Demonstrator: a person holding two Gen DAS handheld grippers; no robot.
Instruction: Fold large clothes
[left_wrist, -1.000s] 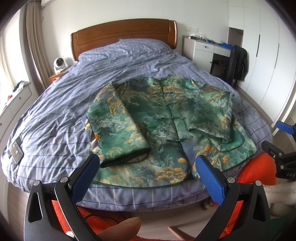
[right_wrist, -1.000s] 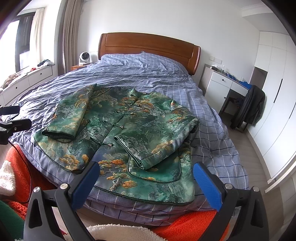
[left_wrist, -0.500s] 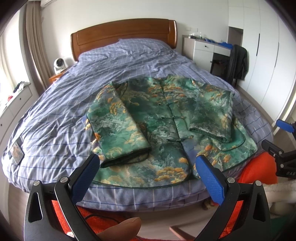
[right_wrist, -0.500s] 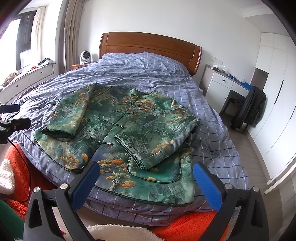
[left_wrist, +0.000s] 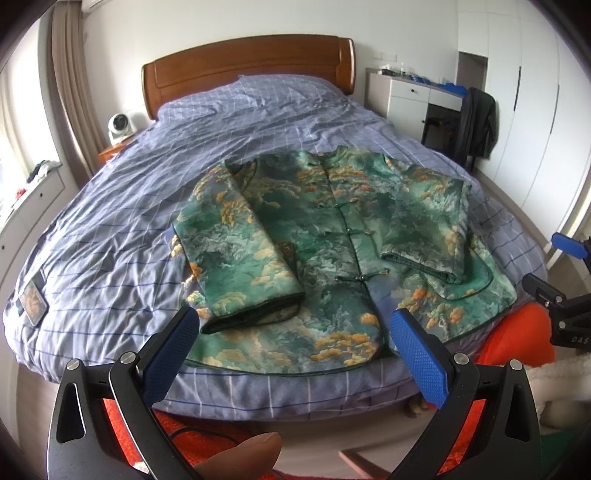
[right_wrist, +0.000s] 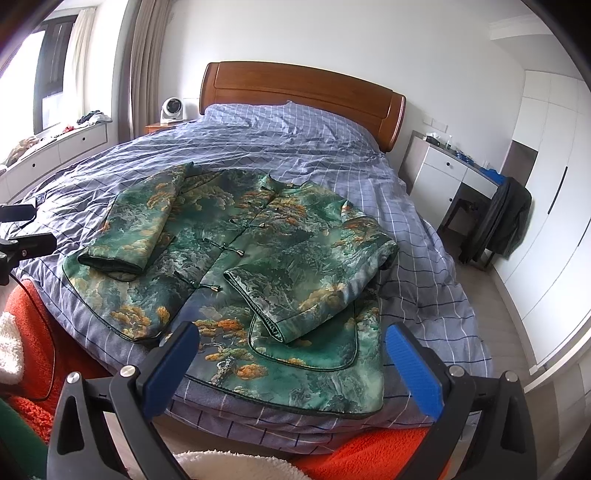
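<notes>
- Broad bed (left_wrist: 110, 221) (right_wrist: 424, 236) under a crumpled lilac-blue quilt with a thin checked grid, backed by a curved, glossy brown wooden headboard (left_wrist: 247, 59) (right_wrist: 303, 92).
- Spread flat, front up, on the near half of the quilt: green brocade jacket (left_wrist: 325, 266) (right_wrist: 258, 266), satiny, woven with orange and pale cloud-like patches, dark piping along the rounded hem, knotted frog fasteners down the middle.
- Both sleeves folded inward over the chest panels, cuffs pointing toward the foot of the bed; hem reaching almost to the mattress edge.
- Fluffy orange rug (left_wrist: 517, 336) (right_wrist: 29, 332) on the floor just below the bed.
- Left gripper (left_wrist: 291, 343): black frame, textured blue pads spread wide, nothing between them, hovering short of the hem.
- Right gripper (right_wrist: 291, 354): same build, spread wide and empty, hovering apart from the cloth.
- Versus a second ago: practically unchanged, jacket folds and both claws in matching positions.
</notes>
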